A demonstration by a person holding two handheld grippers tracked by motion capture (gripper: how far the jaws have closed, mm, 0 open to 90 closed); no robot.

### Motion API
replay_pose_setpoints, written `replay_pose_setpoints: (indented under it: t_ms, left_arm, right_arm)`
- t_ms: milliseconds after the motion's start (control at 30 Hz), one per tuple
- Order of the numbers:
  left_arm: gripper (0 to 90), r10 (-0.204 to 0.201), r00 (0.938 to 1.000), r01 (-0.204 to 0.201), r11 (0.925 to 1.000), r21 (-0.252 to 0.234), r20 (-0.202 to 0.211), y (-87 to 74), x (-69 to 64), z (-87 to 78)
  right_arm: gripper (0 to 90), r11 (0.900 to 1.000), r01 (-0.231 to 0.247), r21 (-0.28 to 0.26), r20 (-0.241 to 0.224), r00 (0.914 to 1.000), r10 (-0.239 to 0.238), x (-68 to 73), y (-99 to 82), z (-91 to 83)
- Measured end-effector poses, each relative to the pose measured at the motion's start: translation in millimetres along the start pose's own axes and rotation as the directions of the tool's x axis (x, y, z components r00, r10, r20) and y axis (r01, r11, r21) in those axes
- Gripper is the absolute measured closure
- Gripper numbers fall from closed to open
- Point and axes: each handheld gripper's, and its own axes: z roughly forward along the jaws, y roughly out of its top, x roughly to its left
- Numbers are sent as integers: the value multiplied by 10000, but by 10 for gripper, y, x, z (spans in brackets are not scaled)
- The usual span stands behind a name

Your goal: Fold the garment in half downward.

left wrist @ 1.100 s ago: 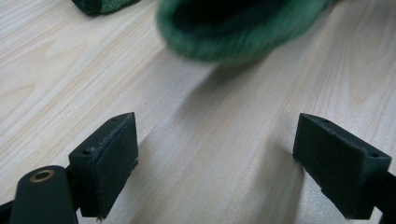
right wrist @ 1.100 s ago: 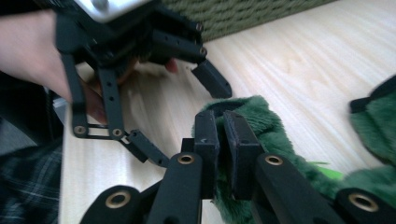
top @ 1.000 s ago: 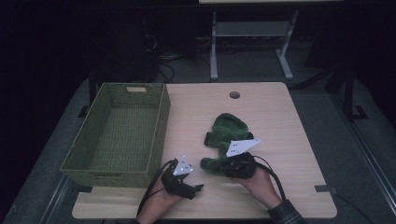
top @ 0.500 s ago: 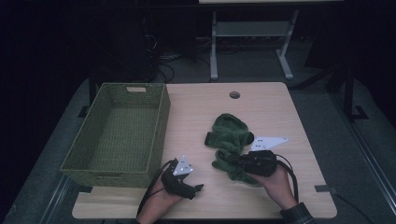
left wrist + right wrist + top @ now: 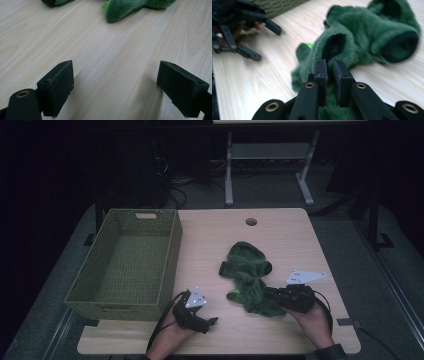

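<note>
A green plush garment (image 5: 247, 275) with dark lining lies crumpled right of the table's middle. My right gripper (image 5: 267, 292) comes in from the right at its near end, and in the right gripper view the jaws (image 5: 330, 65) stand almost together, shut on a fold of the green plush (image 5: 362, 32). My left gripper (image 5: 212, 322) rests near the front edge, pointing right. Its jaws (image 5: 115, 85) stand wide apart over bare wood with nothing between them. The plush's edge (image 5: 122, 7) lies well beyond them. The left gripper (image 5: 267, 42) also appears at the upper left of the right gripper view.
A green woven basket (image 5: 172, 255) stands empty on the left side of the wooden table (image 5: 280, 230). A round cable hole (image 5: 251, 221) sits near the far edge. Beyond the table are a dark floor and a metal stand.
My right gripper has moved to the right across the table, pulling the near part of the green plush along with it. The left gripper has stayed where it was.
</note>
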Motion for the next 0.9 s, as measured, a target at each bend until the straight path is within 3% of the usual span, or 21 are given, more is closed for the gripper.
replay_pose_setpoints:
  t_ms: [133, 300, 400, 500, 667, 900]
  left_arm:
    - [133, 24, 10000, -24, 10000, 23, 6, 0, 2, -2]
    - [133, -16, 10000, 16, 10000, 1, -12, 1, -1, 0]
    - [133, -14, 10000, 14, 10000, 1, -12, 1, 0, 0]
    - [133, -15, 10000, 15, 10000, 0, -11, 1, 0, 1]
    - [133, 9, 10000, -9, 10000, 24, -6, 1, 1, -1]
    - [133, -2, 10000, 3, 10000, 27, -12, 3, 3, 0]
  right_arm:
    - [804, 9998, -134, -121, 381, 9992, 139, -60, -60, -132]
    - [749, 9989, -241, -411, 271, 9993, 253, -56, -38, -246]
    - [698, 9995, -97, -290, 121, 9999, 101, -34, -18, -209]
    - [647, 9997, -33, 222, 84, 10000, 31, -39, -33, -125]
    - [569, 9966, -672, 467, 249, 9975, 661, -210, -74, -53]
    - [528, 9892, -1002, 1068, -181, 9945, 1027, -298, -103, 53]
